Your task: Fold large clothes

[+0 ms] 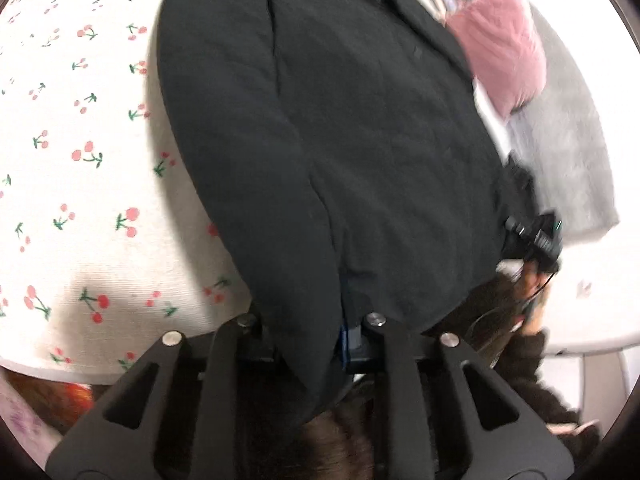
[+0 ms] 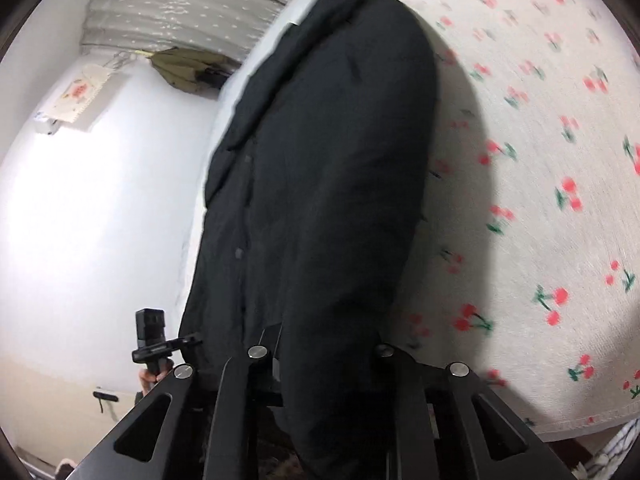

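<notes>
Pinching the black coat (image 1: 340,140) hem, both grippers' fingers (image 1: 352,332) (image 2: 276,356) hold it over the cherry-print sheet (image 1: 80,160).

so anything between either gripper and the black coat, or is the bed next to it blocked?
Nothing visible between them: the black coat already drapes over the left gripper and the right gripper, hiding their fingertips. The cherry-print sheet beside the coat shows bare; a pink pillow and grey blanket sit off to one side.
</notes>
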Motion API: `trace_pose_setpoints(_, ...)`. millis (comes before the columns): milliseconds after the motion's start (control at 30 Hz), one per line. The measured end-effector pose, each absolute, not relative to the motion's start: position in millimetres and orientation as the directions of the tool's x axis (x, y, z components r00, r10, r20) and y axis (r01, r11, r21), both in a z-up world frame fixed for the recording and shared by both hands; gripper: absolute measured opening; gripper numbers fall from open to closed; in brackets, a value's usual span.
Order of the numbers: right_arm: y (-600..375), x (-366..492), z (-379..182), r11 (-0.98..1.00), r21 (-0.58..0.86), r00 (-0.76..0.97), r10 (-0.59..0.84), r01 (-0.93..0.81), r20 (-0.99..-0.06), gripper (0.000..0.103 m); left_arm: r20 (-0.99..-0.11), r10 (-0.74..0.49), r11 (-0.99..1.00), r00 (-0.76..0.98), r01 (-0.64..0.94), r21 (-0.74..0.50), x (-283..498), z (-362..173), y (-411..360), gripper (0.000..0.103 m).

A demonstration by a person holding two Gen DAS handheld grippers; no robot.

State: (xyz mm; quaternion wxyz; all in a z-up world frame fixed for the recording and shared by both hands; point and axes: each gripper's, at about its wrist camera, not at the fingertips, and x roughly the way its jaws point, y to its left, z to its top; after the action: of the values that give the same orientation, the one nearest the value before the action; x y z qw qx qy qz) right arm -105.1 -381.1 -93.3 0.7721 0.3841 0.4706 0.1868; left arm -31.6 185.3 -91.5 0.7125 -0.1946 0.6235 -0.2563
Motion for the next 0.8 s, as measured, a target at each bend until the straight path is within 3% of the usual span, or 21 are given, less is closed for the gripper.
trace_pose_setpoints(367, -343, -104, 28, 0.642, 0.723, 0.694, 0.642, -0.254, -0.326, 0.013, -0.539, -0.694, 0.707, 0.478, 0.312, -0.634, -58, 43, 190, 0.014)
trace_pose_setpoints(600, -345, -139, 80, 0.602, 0.71, 0.757, 0.636, -0.365, -0.15, 0.013, -0.373, -0.714, 0.662, 0.592, 0.399, -0.635, -86, 116, 217, 0.01)
trace_pose_setpoints(800, -357, -186, 132, 0.63, 0.665, 0.79, 0.606, -0.4, -0.099, 0.013, -0.29, -0.711, 0.666, 0.64, 0.483, -0.568, -132, 165, 229, 0.01)
